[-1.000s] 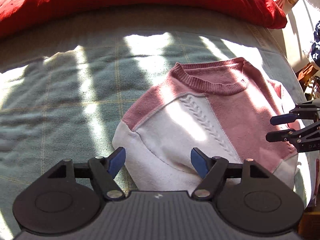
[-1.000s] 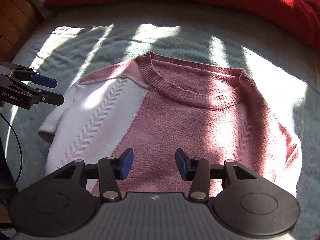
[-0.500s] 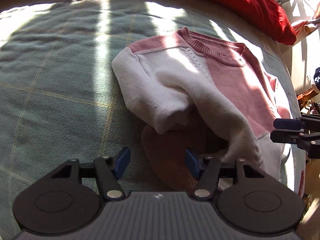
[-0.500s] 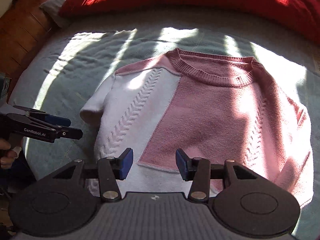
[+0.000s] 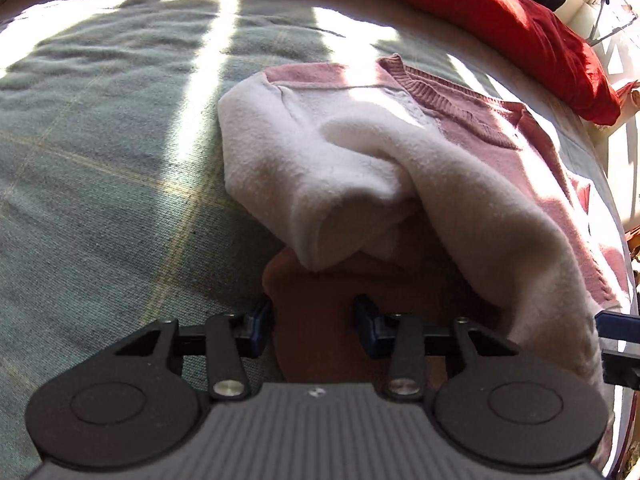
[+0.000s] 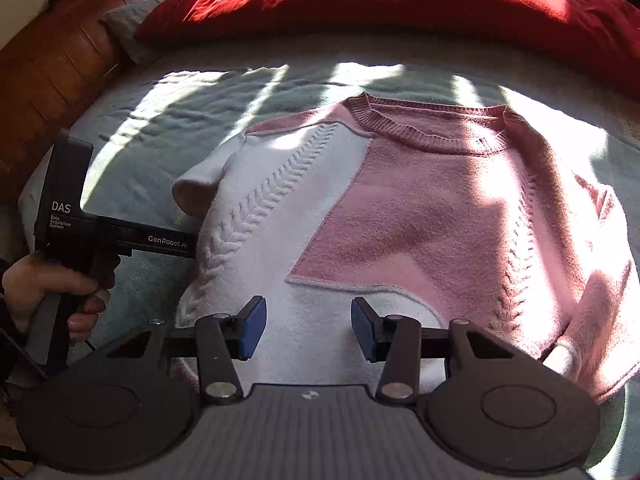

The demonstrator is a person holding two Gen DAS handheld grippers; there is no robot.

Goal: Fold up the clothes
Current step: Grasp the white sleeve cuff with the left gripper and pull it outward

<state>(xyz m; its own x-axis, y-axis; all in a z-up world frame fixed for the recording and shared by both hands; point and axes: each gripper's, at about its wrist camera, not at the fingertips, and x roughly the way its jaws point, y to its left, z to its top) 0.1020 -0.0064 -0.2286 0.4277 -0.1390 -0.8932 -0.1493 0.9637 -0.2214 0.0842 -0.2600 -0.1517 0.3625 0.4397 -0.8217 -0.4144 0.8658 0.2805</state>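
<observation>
The pink-and-white knit sweater [image 6: 400, 216] lies collar-up on the bed [image 6: 168, 120], both hand-held grippers gaping at its near hem: the left [image 5: 313, 326] straddling a pink fold, the right [image 6: 308, 326] empty, likely for a two-handed fold.

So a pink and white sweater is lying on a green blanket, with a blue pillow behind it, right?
Not quite: the pillow is red, as the right wrist view shows. The rest holds: the pink and white sweater lies on the green blanket.
</observation>
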